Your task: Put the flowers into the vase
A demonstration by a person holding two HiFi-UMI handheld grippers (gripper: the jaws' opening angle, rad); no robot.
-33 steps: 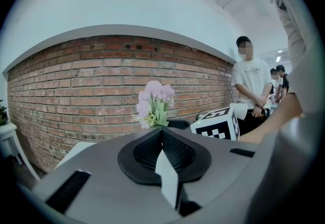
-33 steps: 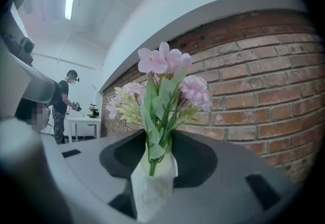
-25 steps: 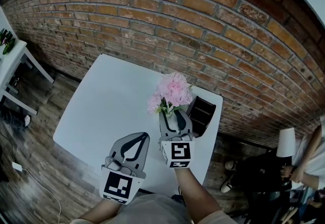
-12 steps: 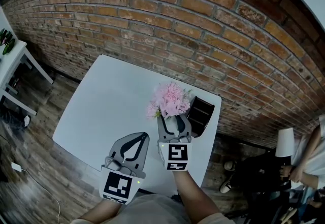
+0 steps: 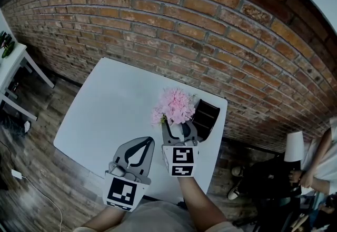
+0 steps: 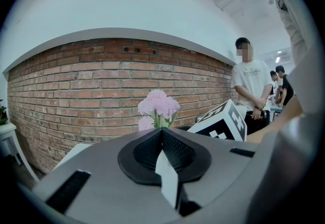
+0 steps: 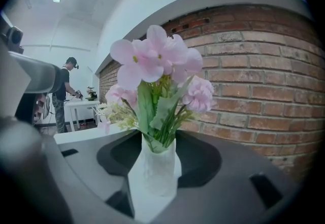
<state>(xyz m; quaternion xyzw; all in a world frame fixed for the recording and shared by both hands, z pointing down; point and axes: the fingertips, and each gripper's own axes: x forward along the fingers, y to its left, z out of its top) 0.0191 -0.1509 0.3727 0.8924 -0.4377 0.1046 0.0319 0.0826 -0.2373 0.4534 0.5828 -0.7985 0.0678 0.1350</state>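
Right tongs [image 5: 180, 130] just-opened around the vase [image 7: 152, 166] of flowers [image 5: 175, 103], black box [image 5: 205, 115] beside.

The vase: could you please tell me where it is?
In the head view the vase stands on the white table's right side, left of a dark box, between the right gripper's jaws, which have just been opening.

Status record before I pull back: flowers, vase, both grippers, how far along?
flowers: pink bunch, stems down in the vase
vase: white, upright on the table
right gripper: jaws have just been opening; they stand apart with the vase between them, not pressing on it
left gripper: jaws together, nothing in them
task: flowers appear to be placed
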